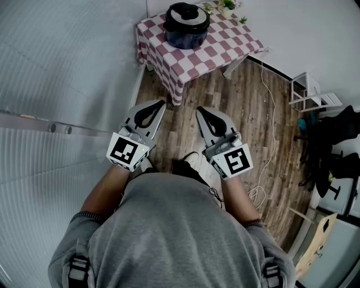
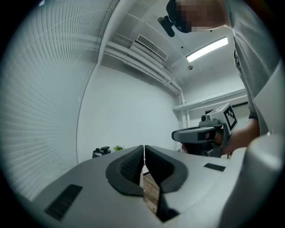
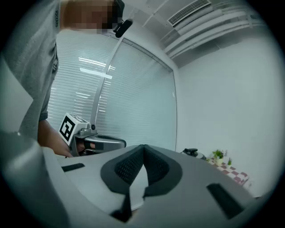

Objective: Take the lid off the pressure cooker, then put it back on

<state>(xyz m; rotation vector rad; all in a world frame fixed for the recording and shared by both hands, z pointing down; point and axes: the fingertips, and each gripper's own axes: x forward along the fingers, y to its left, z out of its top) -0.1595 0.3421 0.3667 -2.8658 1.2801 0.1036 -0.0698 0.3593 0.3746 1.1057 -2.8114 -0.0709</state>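
A dark pressure cooker point(image 1: 186, 26) with its black lid point(image 1: 186, 15) on stands on a small table with a red-and-white checked cloth point(image 1: 219, 44), far ahead of me. My left gripper point(image 1: 157, 107) and right gripper point(image 1: 201, 114) are held side by side at waist height, well short of the table, both shut and empty. In the left gripper view the jaws point(image 2: 144, 156) meet with nothing between them, and the cooker's lid point(image 2: 102, 152) peeks over the left jaw. The right gripper view shows the jaws point(image 3: 143, 153) together and the cooker point(image 3: 193, 153) far to the right.
Wood floor point(image 1: 236, 112) lies between me and the table. A white blind-covered wall point(image 1: 62, 67) runs along the left. A white cable point(image 1: 269, 101) trails on the floor at right, by a white shelf point(image 1: 309, 93) and dark clutter point(image 1: 329, 146). Small plants point(image 1: 228, 5) stand behind the cooker.
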